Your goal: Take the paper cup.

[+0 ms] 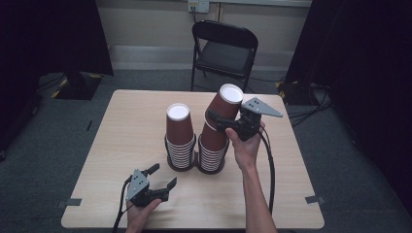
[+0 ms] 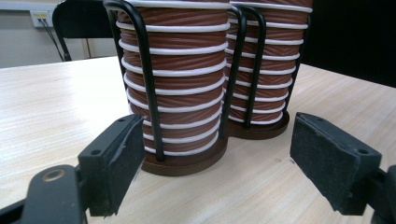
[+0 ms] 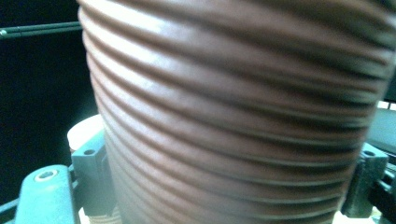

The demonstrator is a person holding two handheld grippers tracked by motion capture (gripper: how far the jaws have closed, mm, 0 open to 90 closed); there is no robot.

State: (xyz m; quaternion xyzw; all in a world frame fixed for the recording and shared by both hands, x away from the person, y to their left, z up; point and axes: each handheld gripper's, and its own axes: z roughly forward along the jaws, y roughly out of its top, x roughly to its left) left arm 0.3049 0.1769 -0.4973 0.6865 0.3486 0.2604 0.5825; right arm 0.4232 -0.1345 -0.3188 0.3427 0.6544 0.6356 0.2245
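From above, your right gripper (image 1: 217, 120) clamps the top cup (image 1: 224, 108) of the right stack (image 1: 213, 148), tilting it rightward; the left stack (image 1: 180, 141) stands upright beside it. Your left gripper (image 1: 163, 178) rests on the table (image 1: 121, 126), jaws spread.

Left gripper view: both stacks sit in wire holders (image 2: 144, 70), between parted pads (image 2: 116, 158).

Right gripper view: the ribbed brown cup wall sits gripped between the jaws; no print is legible.

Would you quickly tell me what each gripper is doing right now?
Left gripper: open, holding nothing, low over the table.
Right gripper: shut on the top cup of the right stack, tilted.
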